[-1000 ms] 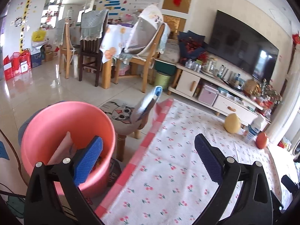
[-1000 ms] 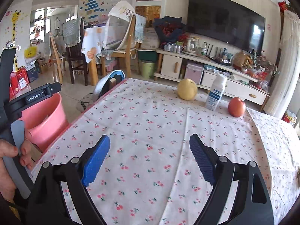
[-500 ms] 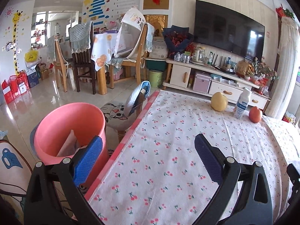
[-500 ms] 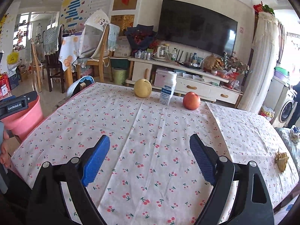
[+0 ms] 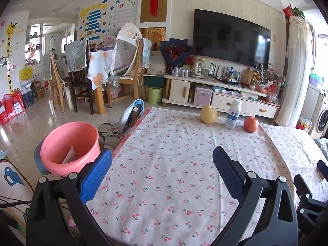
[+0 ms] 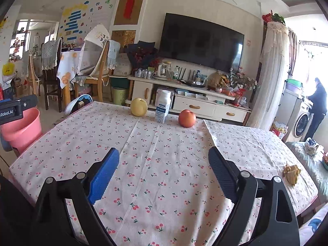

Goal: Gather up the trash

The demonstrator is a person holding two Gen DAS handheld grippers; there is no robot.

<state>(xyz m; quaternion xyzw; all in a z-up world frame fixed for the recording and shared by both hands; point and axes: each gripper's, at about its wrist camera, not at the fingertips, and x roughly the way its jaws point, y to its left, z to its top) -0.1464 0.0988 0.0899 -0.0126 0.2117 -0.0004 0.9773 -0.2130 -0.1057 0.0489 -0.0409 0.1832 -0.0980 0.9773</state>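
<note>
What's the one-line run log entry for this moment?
left tool: open, empty | right tool: opening, empty | crumpled yellow scrap: table's right edge | pink bucket: beside table

Near tablecloth [image 6: 164, 164] clear; pear [image 6: 139, 106], bottle [image 6: 162, 106], apple [image 6: 186, 118] block far edge.

A cherry-print cloth covers the worktop [image 6: 155, 164]. Far ahead of the right tongs [image 6: 164, 174] stand a yellow pear [image 6: 138, 106], a white bottle [image 6: 163, 107] and a red apple [image 6: 186, 118]; right of them lies a crumpled yellowish scrap [image 6: 291, 173].
</note>
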